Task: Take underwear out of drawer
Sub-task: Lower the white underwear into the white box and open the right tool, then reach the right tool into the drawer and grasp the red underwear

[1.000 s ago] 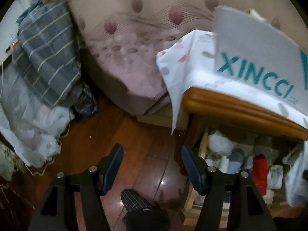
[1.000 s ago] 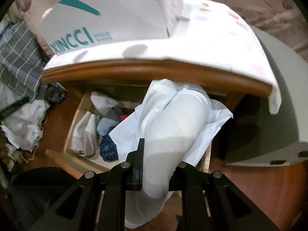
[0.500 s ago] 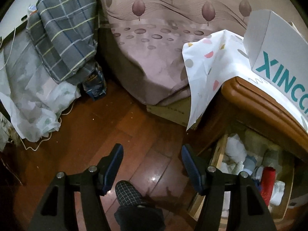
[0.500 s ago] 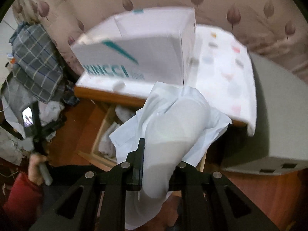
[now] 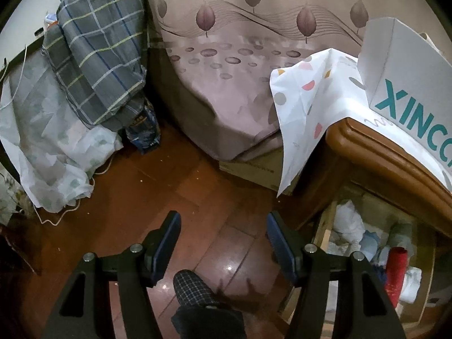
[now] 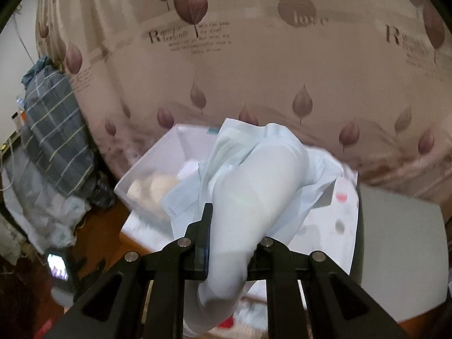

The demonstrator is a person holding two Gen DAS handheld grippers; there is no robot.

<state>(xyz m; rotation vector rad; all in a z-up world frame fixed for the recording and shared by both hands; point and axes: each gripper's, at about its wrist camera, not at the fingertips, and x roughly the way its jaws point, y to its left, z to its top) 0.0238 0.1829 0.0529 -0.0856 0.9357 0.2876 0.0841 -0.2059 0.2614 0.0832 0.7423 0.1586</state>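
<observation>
Two views, taken in turn.

Left wrist view: the left tongs (image 5: 223,237) stand released and empty, jaws wide apart over the wooden floor (image 5: 158,186). The open drawer (image 5: 375,243) lies at 4 o'clock under the nightstand (image 5: 375,144) edge, clothing still inside it. Since a second ago this view has swung away from the drawer toward the bed (image 5: 226,84) at 12 o'clock — the left side is clear of the work.

Right wrist view: the right tongs (image 6: 230,240) are clenched on the underwear (image 6: 254,186), a pale bundle that rises from between the jaws toward 12 o'clock. A second ago the bundle hung directly before the drawer mouth; now it is raised above the nightstand top, with the white box (image 6: 158,166) at 10 o'clock behind it and the bed cover filling the upper frame. The drawer is no longer in this view.

Judgement: the garment is out of the drawer, so the extraction itself appears done; only setting it down remains. Where it should go cannot be told.
</observation>
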